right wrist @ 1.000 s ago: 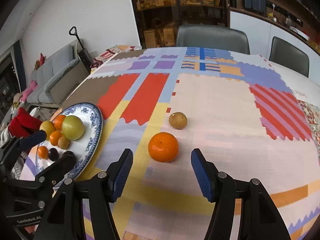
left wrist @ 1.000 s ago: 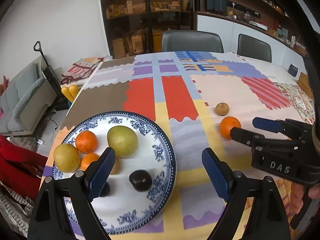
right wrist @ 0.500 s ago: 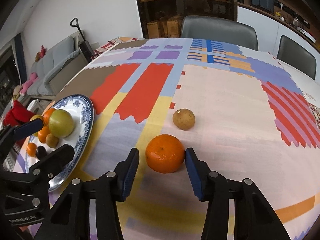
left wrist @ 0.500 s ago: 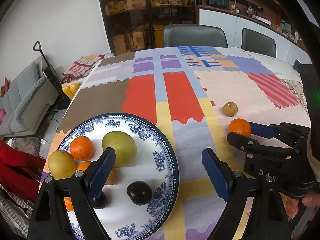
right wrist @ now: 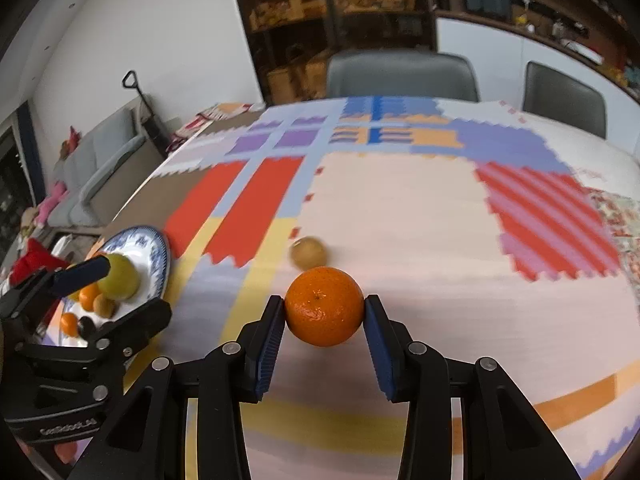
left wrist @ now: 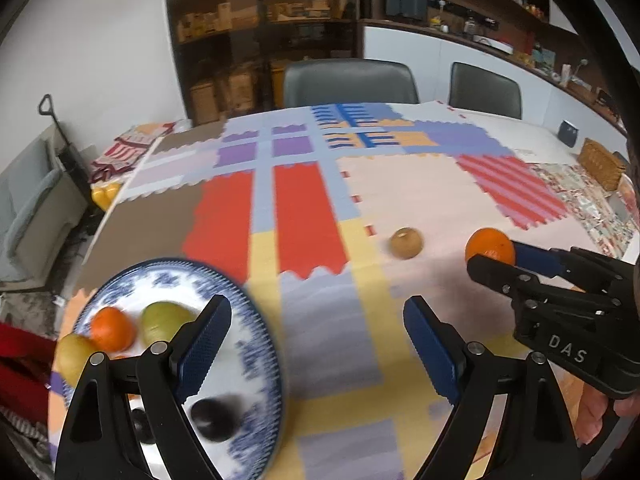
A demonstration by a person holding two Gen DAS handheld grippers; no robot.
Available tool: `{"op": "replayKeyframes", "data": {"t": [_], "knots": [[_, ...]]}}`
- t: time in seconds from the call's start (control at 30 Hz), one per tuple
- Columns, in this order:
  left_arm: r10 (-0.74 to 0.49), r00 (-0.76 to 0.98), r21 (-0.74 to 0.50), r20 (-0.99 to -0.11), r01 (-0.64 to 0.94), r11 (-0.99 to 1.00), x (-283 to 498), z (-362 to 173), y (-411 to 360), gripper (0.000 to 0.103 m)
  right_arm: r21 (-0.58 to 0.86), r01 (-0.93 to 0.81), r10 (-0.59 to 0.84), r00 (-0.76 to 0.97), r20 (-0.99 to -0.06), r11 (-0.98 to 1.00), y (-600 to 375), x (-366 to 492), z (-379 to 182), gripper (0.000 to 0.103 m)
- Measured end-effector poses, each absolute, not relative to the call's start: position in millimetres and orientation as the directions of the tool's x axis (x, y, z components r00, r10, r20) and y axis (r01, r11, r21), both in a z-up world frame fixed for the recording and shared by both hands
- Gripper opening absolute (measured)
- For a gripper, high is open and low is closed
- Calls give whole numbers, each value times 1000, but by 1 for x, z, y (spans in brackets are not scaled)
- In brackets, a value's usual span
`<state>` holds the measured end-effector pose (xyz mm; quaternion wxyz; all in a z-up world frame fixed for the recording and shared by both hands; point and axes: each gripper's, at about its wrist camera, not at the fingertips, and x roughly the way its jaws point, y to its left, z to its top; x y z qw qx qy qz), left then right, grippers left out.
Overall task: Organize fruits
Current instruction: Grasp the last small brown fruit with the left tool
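Note:
My right gripper (right wrist: 324,322) is shut on an orange mandarin (right wrist: 324,306), with both blue pads against its sides; it also shows at the right of the left wrist view (left wrist: 490,247). A small brown round fruit (right wrist: 309,253) lies on the cloth just behind it. A blue-and-white plate (left wrist: 256,344) at the front left holds a green pear (left wrist: 164,320), an orange (left wrist: 111,328), a yellow fruit and dark plums (left wrist: 214,420). My left gripper (left wrist: 316,348) is open and empty, above the plate's right rim.
The table has a patchwork cloth (right wrist: 400,208) in many colours. Two grey chairs (right wrist: 402,74) stand at the far edge. A wicker basket (left wrist: 602,164) and a small dark box sit at the far right. A sofa stands off the left side.
My right gripper has moved forward and shut on the mandarin. My left gripper has drifted right, so the plate now sits lower and further left in its view.

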<state>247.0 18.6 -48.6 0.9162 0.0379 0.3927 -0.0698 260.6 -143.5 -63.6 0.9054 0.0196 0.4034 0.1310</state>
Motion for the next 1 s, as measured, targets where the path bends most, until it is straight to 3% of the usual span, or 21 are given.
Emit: {"op": "replayKeyframes", "data": {"t": [0.2,0.43,0.7,1.0], "knots": [[-150,668,6,-729,225,974,267,-54,-9,88,113,-148,184,686,-704,983,-170,260,-53,41],[-207,613,-60,-762,251,966,298,-65,-31,76,147,-92,170,685,-709,985,-195,267,-58,41],[-211,558,-87,-802,240,967,325,-81,-46,58,116,-66,128,700,-703,991,-206,277,-61,42],[-232,531,-115,-815,245,963,334,-89,-55,30,142,-59,143,700,-700,988,-212,285,-62,42]]}}
